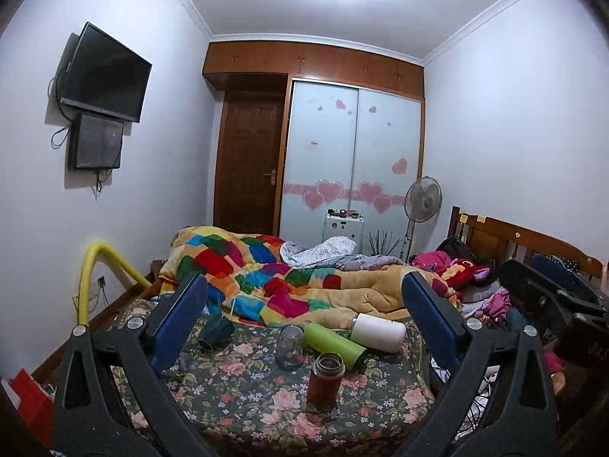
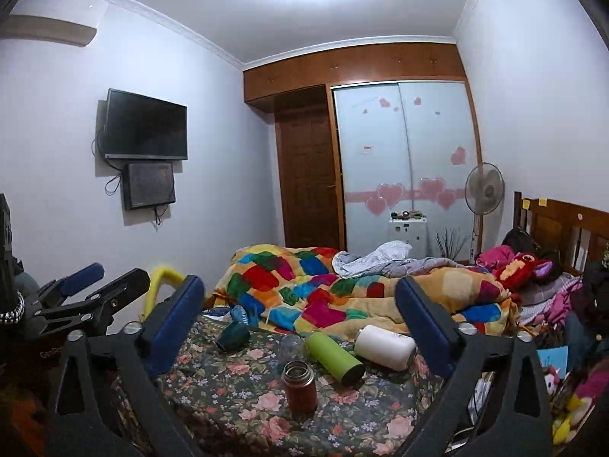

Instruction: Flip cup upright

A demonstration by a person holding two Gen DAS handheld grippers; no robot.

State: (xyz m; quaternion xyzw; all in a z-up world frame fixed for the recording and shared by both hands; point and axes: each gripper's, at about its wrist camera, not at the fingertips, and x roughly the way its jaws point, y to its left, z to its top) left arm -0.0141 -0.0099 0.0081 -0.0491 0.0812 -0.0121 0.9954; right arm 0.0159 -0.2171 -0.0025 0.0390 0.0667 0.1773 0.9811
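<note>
Five vessels (image 1: 325, 378), floral bedspread (image 1: 243, 392), bedroom

Black plastic left gripper (image 1: 304, 293) and right gripper (image 2: 298, 295) are fitted with blue padded fingers (image 1: 179, 323) and silver screws (image 1: 79, 330).

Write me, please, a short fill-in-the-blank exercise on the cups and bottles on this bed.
1. The green bottle lies on its ____.
2. The brown flask stands ____, its mouth open.
3. The white bottle lies to the ____ of the green one.
4. Both grippers, left and right, are ____.

Missing words: side; upright; right; open
</note>
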